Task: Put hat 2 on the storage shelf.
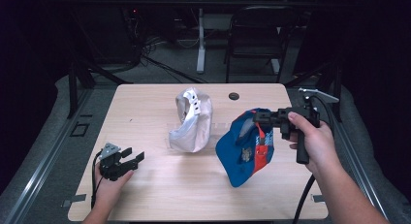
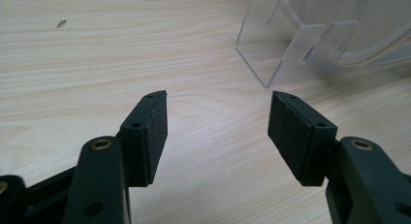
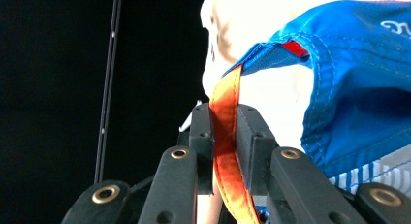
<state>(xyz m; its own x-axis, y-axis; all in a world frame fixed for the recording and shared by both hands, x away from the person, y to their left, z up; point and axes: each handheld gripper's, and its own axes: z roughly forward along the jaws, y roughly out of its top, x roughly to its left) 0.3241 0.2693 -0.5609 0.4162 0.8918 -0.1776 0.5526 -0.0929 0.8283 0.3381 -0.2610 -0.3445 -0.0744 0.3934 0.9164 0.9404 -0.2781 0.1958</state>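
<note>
One thin orange strap is all that carries the blue cap: your right tool has its jaws pressed together on that strap, and the cap hangs below it, above the right half of the desk, its brim down near the wood. The grip is on a narrow band of smooth webbing, so a quick swing could let the strap slide out between the pads and drop the cap. The cap also dangles loose, so it may twist or sway as you carry it.

Just to its left the white cap sits on a clear acrylic stand; the blue cap could brush it and knock it askew. Your left tool rests low at the desk's left side, jaws spread with nothing between them, well apart from both caps. A small dark hole marks the far edge.
</note>
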